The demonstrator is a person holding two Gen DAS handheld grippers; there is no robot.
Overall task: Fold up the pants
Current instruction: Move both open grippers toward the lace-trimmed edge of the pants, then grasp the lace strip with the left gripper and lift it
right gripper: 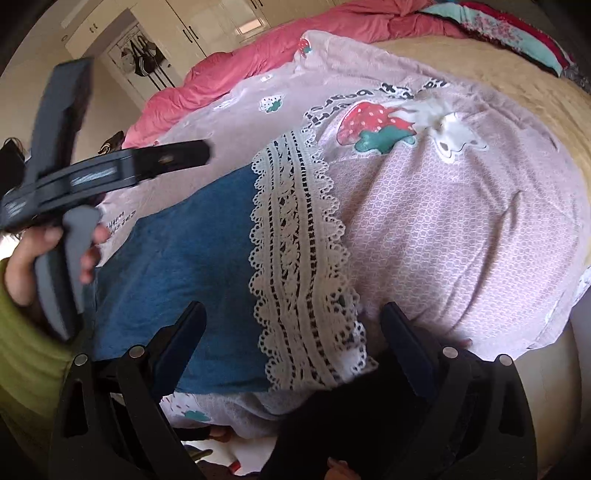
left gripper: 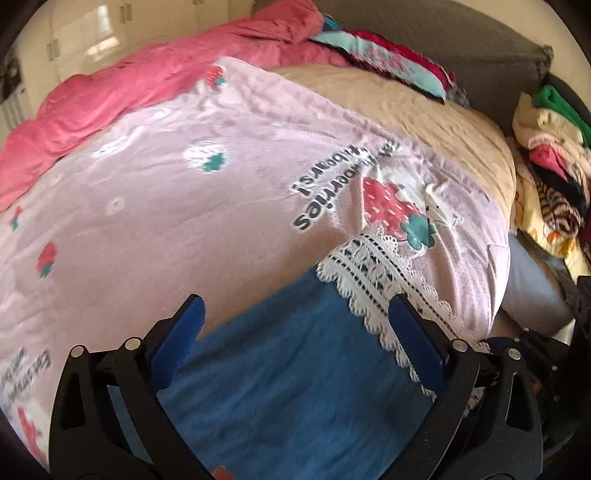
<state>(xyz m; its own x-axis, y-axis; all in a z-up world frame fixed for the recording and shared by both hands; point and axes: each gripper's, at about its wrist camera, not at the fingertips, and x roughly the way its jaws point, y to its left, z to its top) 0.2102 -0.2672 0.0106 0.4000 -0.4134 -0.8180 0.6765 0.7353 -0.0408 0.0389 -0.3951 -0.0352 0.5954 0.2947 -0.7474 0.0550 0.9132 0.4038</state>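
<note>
Blue pants (left gripper: 288,362) with a white lace hem (left gripper: 373,280) lie flat on a pink strawberry-print blanket (left gripper: 166,206) on the bed. My left gripper (left gripper: 295,317) is open just above the blue cloth, near the lace band, and holds nothing. In the right wrist view the pants (right gripper: 184,266) and the lace hem (right gripper: 299,258) lie in front of my right gripper (right gripper: 293,325), which is open and empty over the lace end. The left gripper's body (right gripper: 74,177), held in a hand, shows at the left.
A bright pink duvet (left gripper: 129,85) is bunched along the far side of the bed. A beige bedsheet (left gripper: 424,122) lies to the right. A pile of mixed clothes (left gripper: 550,170) sits at the right bed edge. Wardrobe doors (right gripper: 207,26) stand behind.
</note>
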